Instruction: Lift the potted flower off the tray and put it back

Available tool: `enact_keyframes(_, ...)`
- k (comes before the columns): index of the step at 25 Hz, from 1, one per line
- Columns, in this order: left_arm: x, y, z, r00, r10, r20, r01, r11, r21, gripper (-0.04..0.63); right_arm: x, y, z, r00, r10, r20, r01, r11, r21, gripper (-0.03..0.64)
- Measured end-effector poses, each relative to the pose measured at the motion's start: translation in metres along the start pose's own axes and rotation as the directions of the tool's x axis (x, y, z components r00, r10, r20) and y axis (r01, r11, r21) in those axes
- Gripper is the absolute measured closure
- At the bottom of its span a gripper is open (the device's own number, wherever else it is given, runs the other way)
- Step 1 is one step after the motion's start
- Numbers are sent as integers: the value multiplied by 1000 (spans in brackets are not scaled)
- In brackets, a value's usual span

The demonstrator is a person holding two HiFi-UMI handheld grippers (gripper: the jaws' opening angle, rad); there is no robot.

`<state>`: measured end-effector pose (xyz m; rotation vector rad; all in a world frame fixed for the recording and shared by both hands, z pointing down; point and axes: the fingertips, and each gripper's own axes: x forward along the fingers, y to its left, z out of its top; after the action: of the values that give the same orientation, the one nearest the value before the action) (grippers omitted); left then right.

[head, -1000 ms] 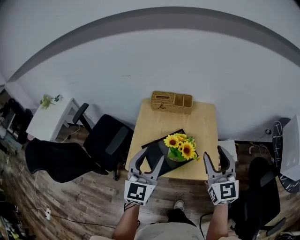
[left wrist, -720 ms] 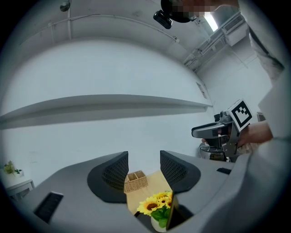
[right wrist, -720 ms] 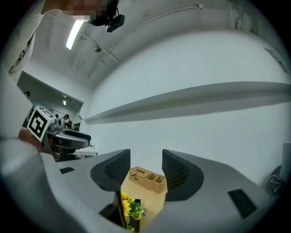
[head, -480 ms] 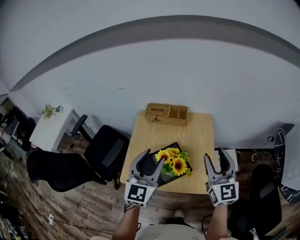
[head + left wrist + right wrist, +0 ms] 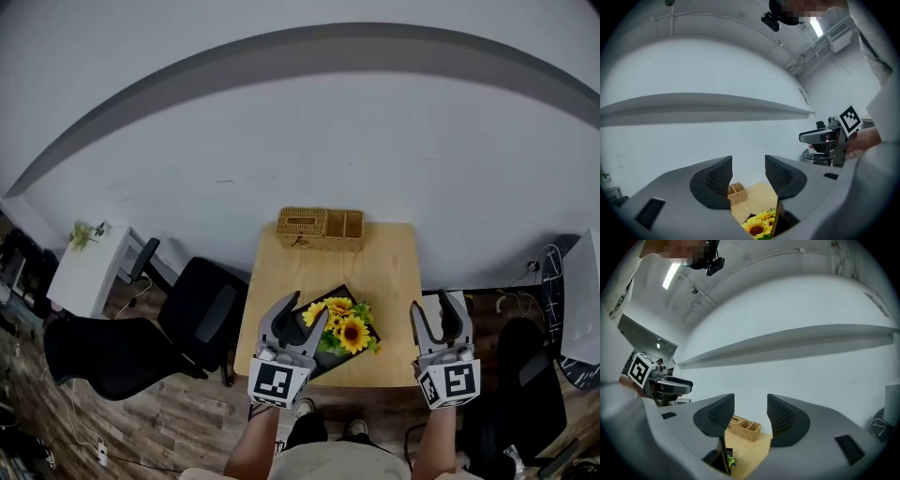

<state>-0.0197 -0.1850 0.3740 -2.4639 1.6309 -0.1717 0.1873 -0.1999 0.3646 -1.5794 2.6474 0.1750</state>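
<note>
Approach step judged in hand; nothing gripped yet.

- Left gripper [image 5: 305, 310]: jaws wide, empty, held level.
- Right gripper [image 5: 437, 309]: jaws wide, empty.
- Potted sunflower [image 5: 343, 328] seen on black tray [image 5: 336, 294], ahead of and below left jaws, slightly toward right jaws; untouched.
- Pot largely hidden under blooms.
- Wicker basket [image 5: 319, 228] seen far beyond both jaws, at far edge of table [image 5: 389, 281].

Next move, as judged: jaws to be lowered and advanced to pot level, below blooms. Pot to be clasped firmly, then raised straight so tray is not dragged.
</note>
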Motion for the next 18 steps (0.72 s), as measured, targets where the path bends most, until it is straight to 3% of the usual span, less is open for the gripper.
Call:
enact_keyframes(6, 10, 16, 2, 995, -94, 34, 94, 996, -1, 385, 5, 20, 19, 997, -64, 37, 63, 998, 17, 397)
enact_keyframes(15, 24, 50, 6, 980, -181, 88, 182, 983, 3, 385, 18, 36, 22, 985, -171, 3, 171, 985, -35, 399)
enact_keyframes(18, 24, 54, -1, 980, -194, 52, 195, 981, -10, 385, 24, 42, 22, 984, -177, -6, 177, 983, -50, 397)
